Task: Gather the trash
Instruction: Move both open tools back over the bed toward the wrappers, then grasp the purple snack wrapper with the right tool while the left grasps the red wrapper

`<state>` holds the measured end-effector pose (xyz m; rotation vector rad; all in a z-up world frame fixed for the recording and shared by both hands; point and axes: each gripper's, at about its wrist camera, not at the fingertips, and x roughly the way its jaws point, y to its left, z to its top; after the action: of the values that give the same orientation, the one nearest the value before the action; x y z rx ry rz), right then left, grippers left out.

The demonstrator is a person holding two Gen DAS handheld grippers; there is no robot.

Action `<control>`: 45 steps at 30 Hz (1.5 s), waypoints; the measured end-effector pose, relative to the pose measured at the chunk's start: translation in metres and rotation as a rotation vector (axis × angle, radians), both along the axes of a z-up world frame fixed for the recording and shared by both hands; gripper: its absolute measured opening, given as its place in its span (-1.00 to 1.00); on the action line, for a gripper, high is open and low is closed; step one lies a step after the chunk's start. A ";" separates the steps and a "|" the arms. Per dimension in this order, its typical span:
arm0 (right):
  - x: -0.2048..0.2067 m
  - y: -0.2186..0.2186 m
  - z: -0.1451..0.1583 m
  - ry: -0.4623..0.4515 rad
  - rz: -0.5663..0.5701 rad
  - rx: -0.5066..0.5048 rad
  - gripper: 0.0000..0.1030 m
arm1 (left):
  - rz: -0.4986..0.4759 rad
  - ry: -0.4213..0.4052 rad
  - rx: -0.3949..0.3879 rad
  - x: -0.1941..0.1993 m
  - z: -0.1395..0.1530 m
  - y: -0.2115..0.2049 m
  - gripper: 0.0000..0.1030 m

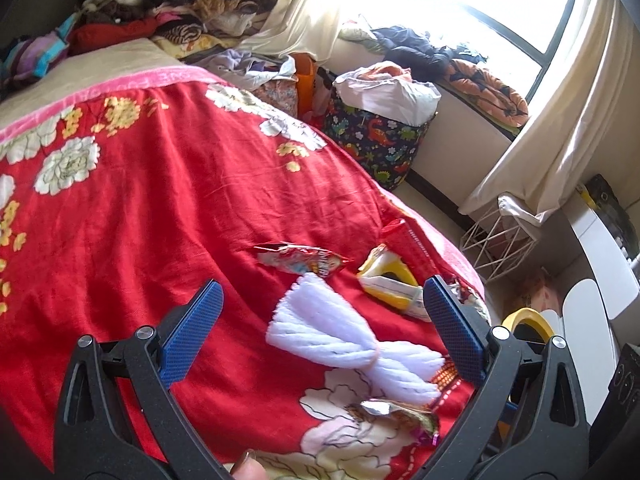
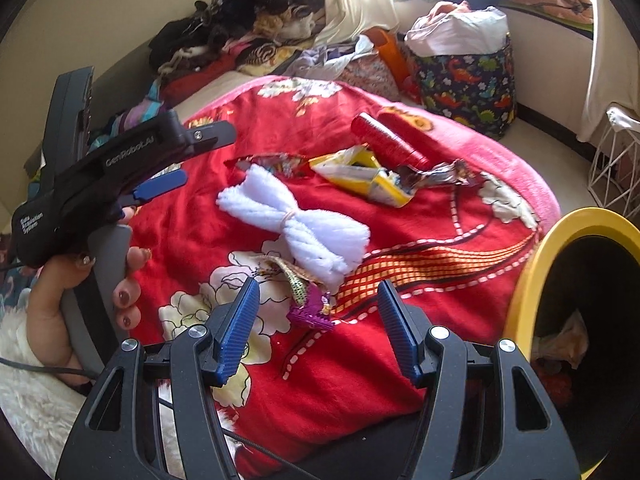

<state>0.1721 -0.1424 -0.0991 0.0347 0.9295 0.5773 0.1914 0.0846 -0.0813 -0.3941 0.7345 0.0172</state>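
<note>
Trash lies on a red flowered blanket: a white fluffy bundle tied in the middle, a small crumpled foil wrapper, a yellow carton, a red snack bag, a red tube and a silver foil wrapper. My right gripper is open, its jaws either side of the small wrapper. My left gripper is open and empty above the white bundle. A yellow-rimmed bin stands at the bed's right edge, trash inside.
A pile of clothes lies at the bed's head. A dinosaur-print fabric basket stands on the floor beyond the bed. A white wire basket stands by the curtain. White furniture is at right.
</note>
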 end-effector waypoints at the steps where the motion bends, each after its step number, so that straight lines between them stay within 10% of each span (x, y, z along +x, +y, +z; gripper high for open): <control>1: 0.001 0.003 -0.002 0.005 0.005 -0.005 0.14 | 0.003 0.006 -0.002 0.001 -0.002 0.002 0.79; 13: 0.016 0.026 -0.028 0.066 0.038 -0.051 0.13 | 0.044 0.066 -0.112 0.037 -0.031 0.027 0.56; 20: 0.021 0.034 -0.047 0.124 0.059 -0.058 -0.43 | 0.084 0.107 -0.239 0.048 -0.049 0.041 0.23; 26: 0.016 0.034 -0.046 0.109 0.074 -0.055 -0.51 | 0.111 0.115 -0.319 0.050 -0.056 0.047 0.00; 34: 0.010 0.031 -0.040 0.094 0.071 -0.044 -0.52 | 0.113 0.111 -0.338 0.051 -0.053 0.049 -0.49; 45: 0.002 0.022 -0.021 0.050 0.066 -0.010 -0.52 | 0.064 0.053 -0.294 0.038 -0.027 0.037 -0.62</control>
<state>0.1737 -0.1205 -0.1205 0.0099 0.9851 0.6354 0.2295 0.1212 -0.1088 -0.6999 0.7792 -0.0207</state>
